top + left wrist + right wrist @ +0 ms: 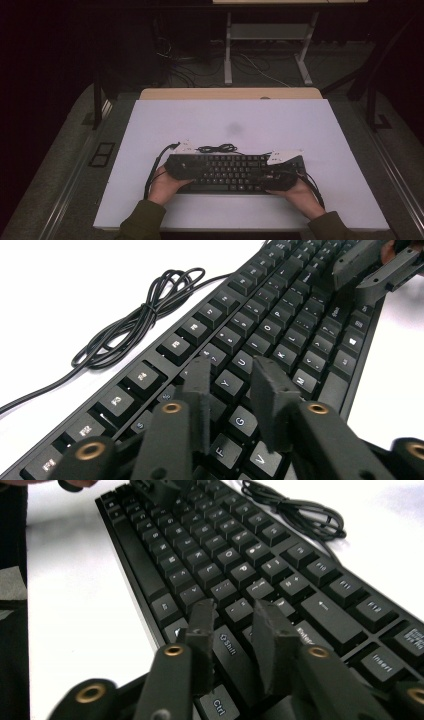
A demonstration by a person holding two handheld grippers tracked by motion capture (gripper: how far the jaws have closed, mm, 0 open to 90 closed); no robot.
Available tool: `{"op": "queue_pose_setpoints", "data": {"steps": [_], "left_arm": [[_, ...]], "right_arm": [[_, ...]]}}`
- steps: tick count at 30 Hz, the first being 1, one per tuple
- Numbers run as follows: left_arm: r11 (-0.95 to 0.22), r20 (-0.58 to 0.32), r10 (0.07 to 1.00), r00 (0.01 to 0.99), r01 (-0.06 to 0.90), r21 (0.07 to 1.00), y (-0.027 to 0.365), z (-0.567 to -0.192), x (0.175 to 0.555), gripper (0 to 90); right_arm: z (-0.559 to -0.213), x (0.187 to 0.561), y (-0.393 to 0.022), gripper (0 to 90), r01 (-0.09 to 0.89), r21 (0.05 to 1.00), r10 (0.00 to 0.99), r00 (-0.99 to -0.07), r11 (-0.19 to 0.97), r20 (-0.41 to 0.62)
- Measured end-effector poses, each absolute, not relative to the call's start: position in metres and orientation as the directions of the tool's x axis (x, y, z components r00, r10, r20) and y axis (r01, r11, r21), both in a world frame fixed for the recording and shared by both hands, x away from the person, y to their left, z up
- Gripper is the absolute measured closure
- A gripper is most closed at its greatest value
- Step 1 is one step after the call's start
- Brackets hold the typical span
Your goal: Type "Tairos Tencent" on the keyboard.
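A black keyboard (225, 172) lies on the white table top (235, 120), near the front edge. Its bundled black cable (217, 148) rests just behind it. My left gripper (182, 172) hovers over the keyboard's left end, my right gripper (272, 177) over its right end. In the left gripper view the left gripper (232, 365) stands open by a narrow gap above the letter keys (240, 362), with nothing between the jaws. In the right gripper view the right gripper (232, 607) is open the same way above the Shift and Enter keys (235, 645). The coiled cable (140, 315) lies beside the function row.
A wooden strip (230, 93) borders the white top at the back. Beyond it stands a white desk frame (270, 45) with loose cables on the dark floor. The right gripper (370, 265) shows at the far end of the keyboard in the left gripper view.
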State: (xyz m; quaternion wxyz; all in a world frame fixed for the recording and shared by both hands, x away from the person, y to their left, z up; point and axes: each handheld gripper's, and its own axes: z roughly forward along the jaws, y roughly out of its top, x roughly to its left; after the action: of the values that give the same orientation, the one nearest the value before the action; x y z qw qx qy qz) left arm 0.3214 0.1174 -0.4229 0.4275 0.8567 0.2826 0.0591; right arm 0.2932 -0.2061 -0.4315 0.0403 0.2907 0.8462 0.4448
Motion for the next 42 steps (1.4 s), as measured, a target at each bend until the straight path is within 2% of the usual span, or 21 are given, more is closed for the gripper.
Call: {"op": "queue_pose_setpoints", "data": {"steps": [7, 14, 22, 42], "left_arm": [[-0.467, -0.136, 0.525, 0.840, 0.419, 0.779, 0.119, -0.420, 0.317, 52.3], [-0.454, -0.124, 0.518, 0.846, 0.395, 0.798, 0.122, -0.418, 0.310, 41.4], [-0.423, -0.128, 0.530, 0.838, 0.392, 0.817, 0.128, -0.416, 0.306, 35.1], [-0.364, -0.141, 0.557, 0.818, 0.393, 0.844, 0.157, -0.415, 0.292, 30.6]], "right_arm": [[-0.427, 0.291, -0.209, 43.2, 0.425, 0.811, 0.547, -0.822, 0.402, 0.160], [-0.428, 0.290, -0.212, 30.6, 0.432, 0.820, 0.582, -0.798, 0.375, 0.154], [-0.428, 0.290, -0.214, 28.9, 0.430, 0.826, 0.595, -0.790, 0.364, 0.149], [-0.429, 0.290, -0.219, 29.1, 0.446, 0.826, 0.602, -0.780, 0.344, 0.170]]}}
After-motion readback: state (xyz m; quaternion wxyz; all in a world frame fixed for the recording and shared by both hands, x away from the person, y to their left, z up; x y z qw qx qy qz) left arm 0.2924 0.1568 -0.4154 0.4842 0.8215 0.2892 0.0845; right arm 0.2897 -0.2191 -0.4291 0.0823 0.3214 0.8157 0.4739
